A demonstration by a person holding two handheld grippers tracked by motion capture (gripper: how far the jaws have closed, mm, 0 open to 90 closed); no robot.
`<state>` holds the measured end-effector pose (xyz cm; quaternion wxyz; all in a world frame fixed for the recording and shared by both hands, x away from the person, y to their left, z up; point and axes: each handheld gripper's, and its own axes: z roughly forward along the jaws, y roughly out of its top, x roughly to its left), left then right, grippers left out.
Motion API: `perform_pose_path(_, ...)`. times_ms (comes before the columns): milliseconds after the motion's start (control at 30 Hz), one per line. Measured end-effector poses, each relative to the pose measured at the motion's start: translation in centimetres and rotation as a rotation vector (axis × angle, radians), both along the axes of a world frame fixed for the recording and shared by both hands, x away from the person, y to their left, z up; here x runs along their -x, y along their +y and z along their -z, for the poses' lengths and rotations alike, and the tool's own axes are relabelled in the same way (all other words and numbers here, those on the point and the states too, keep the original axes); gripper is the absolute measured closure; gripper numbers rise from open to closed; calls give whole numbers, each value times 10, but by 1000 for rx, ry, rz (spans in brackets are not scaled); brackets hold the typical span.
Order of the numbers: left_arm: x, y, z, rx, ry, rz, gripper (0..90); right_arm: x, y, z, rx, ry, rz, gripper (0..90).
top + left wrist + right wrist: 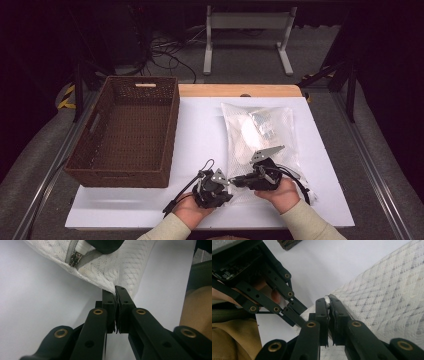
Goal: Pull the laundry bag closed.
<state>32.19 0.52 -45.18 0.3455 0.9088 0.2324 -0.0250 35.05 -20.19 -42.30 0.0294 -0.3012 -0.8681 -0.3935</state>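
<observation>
Both grippers work the near-left corner of a white mesh zipper bag [260,137] lying flat on the white table [200,130]. Left gripper [226,186]: jaws clamped shut on the bag's corner fabric, seen clearly in the left gripper view [116,293], mesh pinched right at the tips. Right gripper [234,181]: jaws closed on a small white piece at the bag's edge, looks like the zipper pull tab [327,299], though it's mostly hidden between the pads; the left gripper view shows the grey zipper slider [75,258] just ahead of the left tips, with the right gripper's black tip on the white tab beside it. The two grippers' tips sit nearly touching, right one just beyond the left. Key relation: the bag's long axis runs away from both grippers toward the table's far edge, and the zipper line seems to head off from the left gripper's pinch point along the bag's edge. So left hand anchors, right hand is the one on the pull; next move is probably dragging the pull away from the left gripper along the zipper. A brown wicker basket [127,132] sits well off to the left gripper's side, empty.
</observation>
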Motion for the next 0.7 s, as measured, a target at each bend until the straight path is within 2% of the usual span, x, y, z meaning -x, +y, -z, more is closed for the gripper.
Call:
perform_pose_path(133, 0, 0, 0, -1, -2, 1, 868, 1, -1, -2, 1, -3, -1, 851)
perform_pose_path(267, 0, 2, -1, 7, 2, 6, 850, 4, -3, -6, 12, -30, -6, 852)
perform_pose_path(400, -1, 3, -1, 31, 14, 6, 723, 5, -4, -10, 13, -47, -6, 854)
perform_pose_path(467, -5, 4, -2, 34, 12, -21, 700, 6, -4, -11, 15, -54, -4, 855)
perform_pose_path(533, -6, 5, -2, 35, 10, -26, 698, 6, -4, -11, 14, -56, -5, 856)
perform_pose_path(700, -14, 5, -1, 70, 46, -43, 694, 7, -2, -12, 15, -75, -14, 857)
